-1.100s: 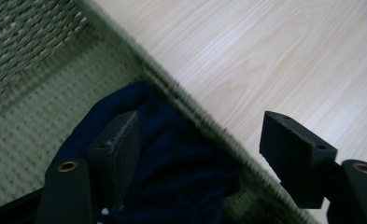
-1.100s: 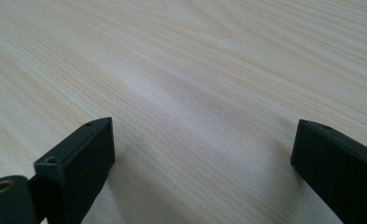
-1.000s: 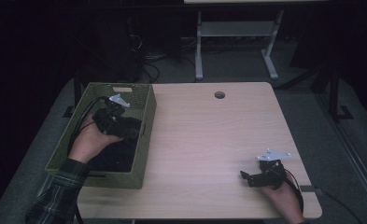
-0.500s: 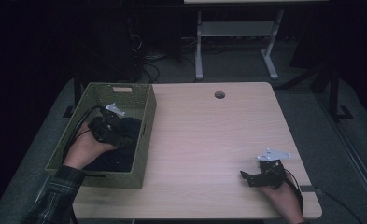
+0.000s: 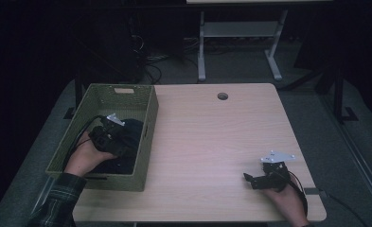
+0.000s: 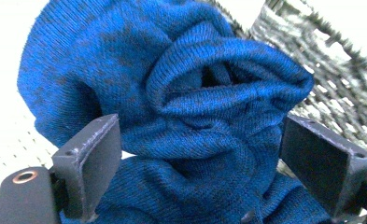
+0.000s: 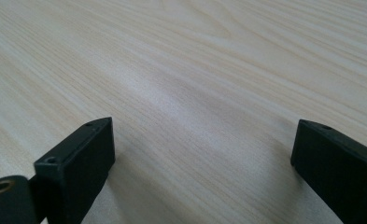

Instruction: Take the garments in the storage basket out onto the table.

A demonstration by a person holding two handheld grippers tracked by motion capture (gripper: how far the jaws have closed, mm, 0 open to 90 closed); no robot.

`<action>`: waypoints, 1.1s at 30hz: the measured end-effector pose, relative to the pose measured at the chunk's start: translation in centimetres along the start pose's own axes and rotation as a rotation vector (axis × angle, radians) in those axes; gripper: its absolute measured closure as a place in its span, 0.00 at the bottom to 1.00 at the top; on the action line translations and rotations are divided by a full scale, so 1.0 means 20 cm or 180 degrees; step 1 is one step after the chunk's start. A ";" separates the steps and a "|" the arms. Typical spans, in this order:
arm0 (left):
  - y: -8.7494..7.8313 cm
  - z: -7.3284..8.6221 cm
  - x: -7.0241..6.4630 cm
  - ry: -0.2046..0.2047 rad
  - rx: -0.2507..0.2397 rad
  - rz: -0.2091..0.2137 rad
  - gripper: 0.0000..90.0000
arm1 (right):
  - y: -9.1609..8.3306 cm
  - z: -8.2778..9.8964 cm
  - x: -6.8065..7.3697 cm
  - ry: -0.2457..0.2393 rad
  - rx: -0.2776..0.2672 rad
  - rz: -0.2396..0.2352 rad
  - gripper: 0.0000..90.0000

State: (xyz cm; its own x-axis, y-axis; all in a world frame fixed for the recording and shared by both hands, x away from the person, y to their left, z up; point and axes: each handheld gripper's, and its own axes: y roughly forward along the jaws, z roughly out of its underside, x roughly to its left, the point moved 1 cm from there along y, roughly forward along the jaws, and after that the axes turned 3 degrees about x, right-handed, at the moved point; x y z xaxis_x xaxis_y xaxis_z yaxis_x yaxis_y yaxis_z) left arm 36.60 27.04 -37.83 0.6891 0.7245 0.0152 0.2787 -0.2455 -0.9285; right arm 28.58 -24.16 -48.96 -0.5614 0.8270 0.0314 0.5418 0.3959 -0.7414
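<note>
Your left gripper (image 5: 119, 137) is down inside the green woven basket (image 5: 148, 118) at the table's (image 5: 212, 142) left edge, jaws just spread wide with the blue knitted garment (image 6: 181, 107) bunched loose between them, pads off the wool. Over by the near right corner, your right gripper (image 5: 250, 178) sits low over bare wood, jaws wide apart, holding nothing.

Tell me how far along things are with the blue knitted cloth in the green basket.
Done so far: the left gripper is down inside the green woven basket, its jaws just opened wide around the blue knitted cloth. In hand: closing in on that cloth, which sits between the jaws, ungripped. Left: likely gripping it and lifting it out. The right gripper rests open on the wooden table.
</note>
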 end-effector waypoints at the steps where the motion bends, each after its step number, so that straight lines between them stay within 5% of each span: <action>1: 0.01 0.00 0.00 0.0003 0.0024 0.0018 0.14 | 0.00 0.00 0.00 -0.0001 0.0000 0.0000 0.06; 9: 0.11 0.01 0.02 0.0024 0.0176 0.0081 0.14 | 0.00 0.00 0.00 0.0000 -0.0003 0.0000 0.06; 26: 0.28 0.00 0.02 0.0274 0.0563 0.0164 0.14 | 0.00 0.00 0.00 0.0002 -0.0006 0.0001 0.06; 33: 0.31 0.00 0.03 0.0278 0.0555 0.0248 0.14 | 0.00 0.00 0.00 0.0001 -0.0005 0.0000 0.06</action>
State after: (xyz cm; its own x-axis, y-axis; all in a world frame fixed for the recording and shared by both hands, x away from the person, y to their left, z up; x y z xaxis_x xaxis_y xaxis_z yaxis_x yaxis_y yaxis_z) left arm 38.72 25.97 -43.56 0.7615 0.6473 -0.0340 0.1075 -0.1778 -0.9782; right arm 28.58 -24.16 -48.97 -0.5611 0.8271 0.0317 0.5427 0.3966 -0.7404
